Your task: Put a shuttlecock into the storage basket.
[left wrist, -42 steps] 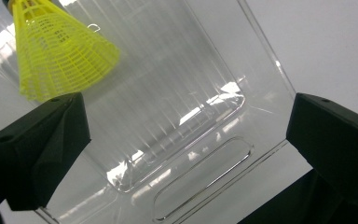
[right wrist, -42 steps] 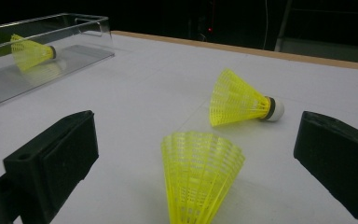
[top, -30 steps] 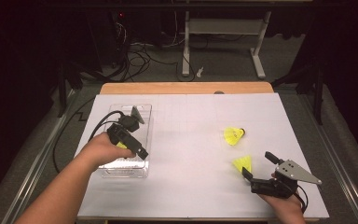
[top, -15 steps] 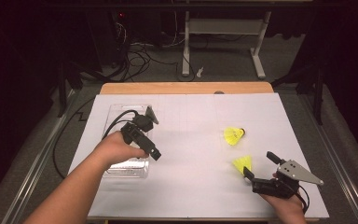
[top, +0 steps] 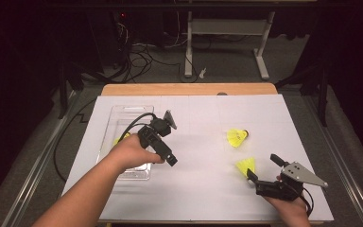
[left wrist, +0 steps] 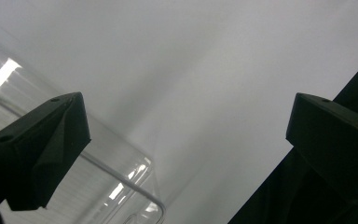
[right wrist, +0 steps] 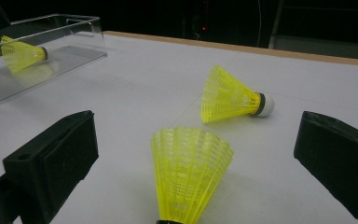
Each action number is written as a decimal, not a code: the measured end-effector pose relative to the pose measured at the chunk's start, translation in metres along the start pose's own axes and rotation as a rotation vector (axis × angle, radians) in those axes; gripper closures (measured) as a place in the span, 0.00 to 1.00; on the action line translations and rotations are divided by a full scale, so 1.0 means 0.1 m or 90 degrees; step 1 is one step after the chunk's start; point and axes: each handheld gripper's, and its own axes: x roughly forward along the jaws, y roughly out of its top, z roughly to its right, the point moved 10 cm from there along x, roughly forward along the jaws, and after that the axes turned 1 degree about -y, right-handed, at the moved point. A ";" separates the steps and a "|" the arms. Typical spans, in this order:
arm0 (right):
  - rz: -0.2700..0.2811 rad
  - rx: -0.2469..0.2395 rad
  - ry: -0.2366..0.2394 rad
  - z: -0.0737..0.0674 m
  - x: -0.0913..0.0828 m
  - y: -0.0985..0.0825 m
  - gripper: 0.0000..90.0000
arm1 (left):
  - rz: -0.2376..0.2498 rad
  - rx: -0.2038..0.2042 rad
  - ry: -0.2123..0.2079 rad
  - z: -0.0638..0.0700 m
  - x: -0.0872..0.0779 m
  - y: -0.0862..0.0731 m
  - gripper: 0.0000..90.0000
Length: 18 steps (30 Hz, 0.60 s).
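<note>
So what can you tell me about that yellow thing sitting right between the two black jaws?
It is a yellow shuttlecock, seemingly plastic: a flared skirt of fine mesh with ribs, narrowing to a dark band at the base, where the cork end is cut off by the picture's edge. It lies on the white table cover, its open skirt pointing away from the right hand-held gripper, whose open jaws flank it without touching.

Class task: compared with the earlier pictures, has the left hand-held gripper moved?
Yes. The left hand-held gripper has moved rightward, off the clear plastic tray, toward the yellow plastic shuttlecocks.
</note>
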 end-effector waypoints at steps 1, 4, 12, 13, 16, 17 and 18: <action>0.000 -0.001 0.000 0.00 0.00 0.00 0.01 | -0.001 0.003 0.001 0.01 0.01 0.01 0.01; 0.000 -0.002 0.001 -0.01 0.00 0.00 0.00 | -0.003 0.013 0.002 0.06 0.02 0.02 0.01; -0.006 -0.002 0.002 -0.02 0.01 -0.02 0.00 | -0.001 0.021 0.000 0.10 0.01 0.04 0.01; -0.007 -0.001 0.001 -0.02 0.01 -0.02 0.01 | -0.003 0.022 0.000 0.10 0.02 0.04 0.01; -0.013 -0.004 0.000 -0.02 0.01 -0.04 0.01 | -0.005 0.027 0.002 0.10 0.02 0.03 0.01; -0.013 -0.005 -0.001 -0.02 0.00 -0.04 0.00 | -0.003 0.026 0.003 0.11 0.03 0.04 0.01; -0.016 -0.006 -0.003 -0.01 0.00 -0.05 0.01 | -0.008 0.030 0.002 0.10 0.03 0.03 0.01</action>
